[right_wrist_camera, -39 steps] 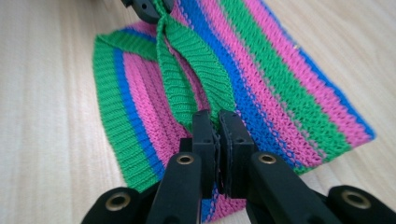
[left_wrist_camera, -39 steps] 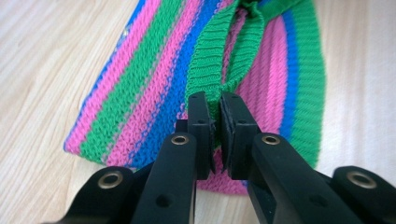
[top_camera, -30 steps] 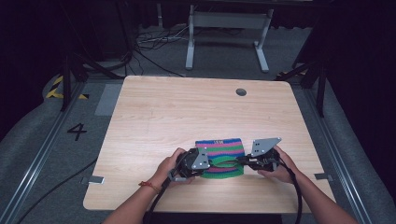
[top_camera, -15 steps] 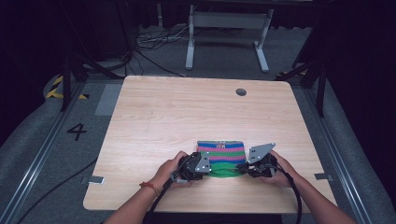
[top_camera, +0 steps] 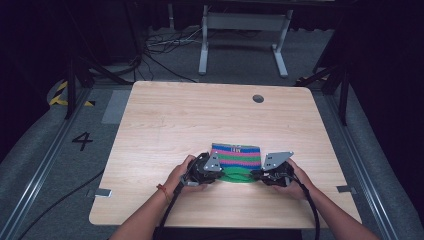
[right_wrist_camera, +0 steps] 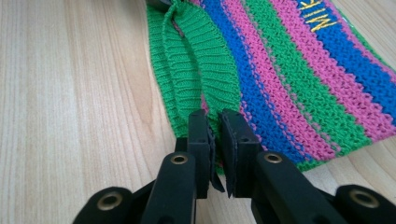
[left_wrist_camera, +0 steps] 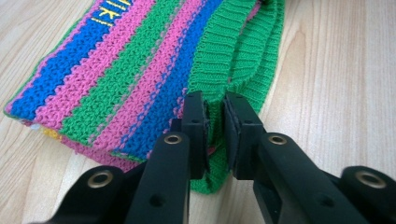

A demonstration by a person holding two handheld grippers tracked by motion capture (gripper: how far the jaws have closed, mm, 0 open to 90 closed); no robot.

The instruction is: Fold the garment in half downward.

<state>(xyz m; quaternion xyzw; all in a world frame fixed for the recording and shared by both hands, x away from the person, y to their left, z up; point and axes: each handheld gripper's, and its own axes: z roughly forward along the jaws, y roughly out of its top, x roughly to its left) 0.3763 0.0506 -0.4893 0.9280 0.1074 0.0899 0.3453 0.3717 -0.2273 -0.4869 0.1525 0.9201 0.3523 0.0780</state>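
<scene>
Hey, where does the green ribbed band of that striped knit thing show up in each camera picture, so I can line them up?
High view: green ribbed band, near edge of the cloth, between both grippers.
Left gripper view: upper centre-right, running down into the jaws.
Right gripper view: upper centre-left, running down into the jaws.
Shared landmark: yellow lettering.

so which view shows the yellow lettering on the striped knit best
The right gripper view: the yellow lettering sits large on a blue stripe of the striped knit, though cut off at the top edge. The left gripper view shows only part of it, and the high view a tiny blur.
</scene>
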